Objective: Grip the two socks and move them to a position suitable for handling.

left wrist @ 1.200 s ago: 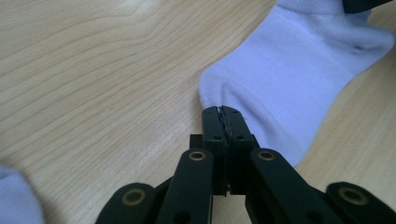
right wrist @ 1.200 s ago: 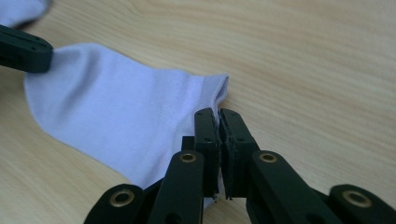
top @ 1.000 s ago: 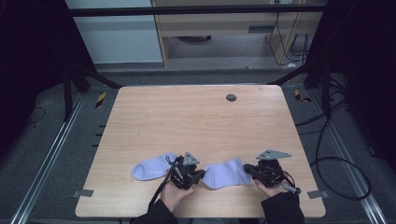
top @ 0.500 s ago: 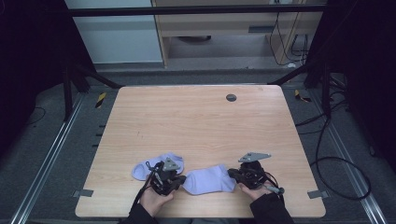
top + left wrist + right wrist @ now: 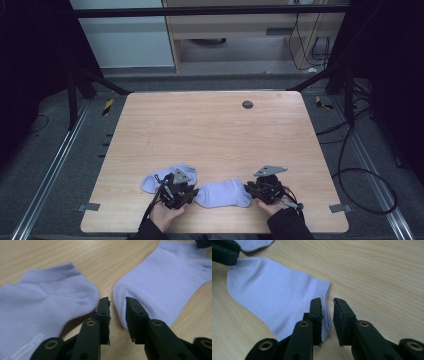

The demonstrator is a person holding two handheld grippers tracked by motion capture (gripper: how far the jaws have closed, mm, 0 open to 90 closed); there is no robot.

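- Left claw point(image 5: 192, 191) sat at the near edge of the tabletop point(image 5: 210, 135), about 7 o'clock from its centre; its jaws had just been opening and stood parted, released, nothing pinched between them.
- In the left gripper view, left claw point(image 5: 117, 302) pointed at the bare strip between the two socks; toe of the right sock point(image 5: 162, 282) lay just beside one jaw, heel of the left sock point(image 5: 50, 300) just beside the other.
- Right claw point(image 5: 248, 188) sat at about 5 o'clock, also near the front edge; jaws had just been opening, released.
- In the right gripper view, right claw point(image 5: 327, 302) straddled the cuff edge of the right sock point(image 5: 279, 297); sock lay flat, pads not pressing it.
- Left sock point(image 5: 165, 177) and right sock point(image 5: 222, 193) lay side by side, apart, both close to the front edge.
- Open room: wide bare wood from 9 through 12 to 3 o'clock; small dark disc point(image 5: 247, 104) near the far edge at 12–1 o'clock.
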